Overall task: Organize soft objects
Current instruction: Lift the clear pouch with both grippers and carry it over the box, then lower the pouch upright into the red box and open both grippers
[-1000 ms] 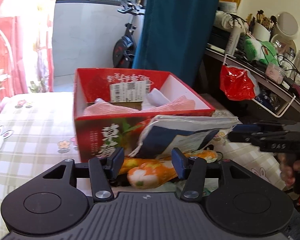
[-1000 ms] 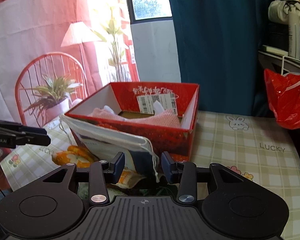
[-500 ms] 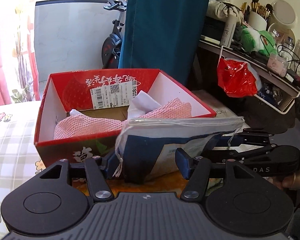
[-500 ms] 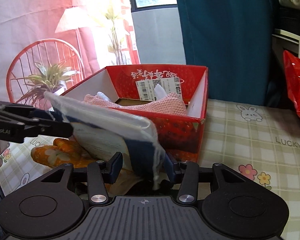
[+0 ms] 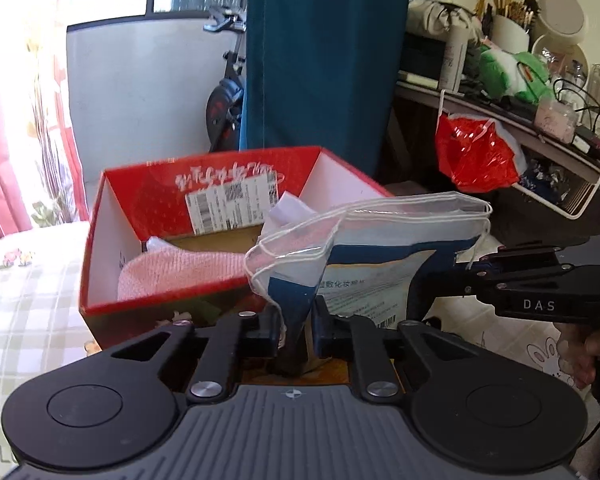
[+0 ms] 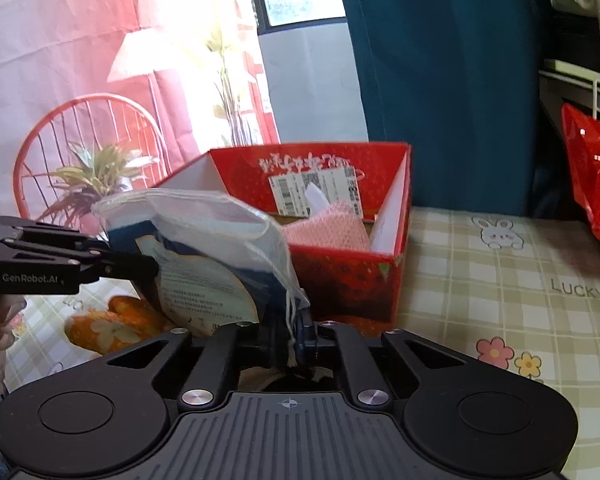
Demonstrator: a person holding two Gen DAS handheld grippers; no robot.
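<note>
1. My left gripper is clenched on one corner of the blue-and-white pouch.
2. My right gripper clamps its other end.
3. The pouch hangs above the desk, just before the red box.

Red box, pink cloth, checked tablecloth.

Pouch before box, above tablecloth
Knit cloth in box; plush toy on tablecloth, left.
</note>
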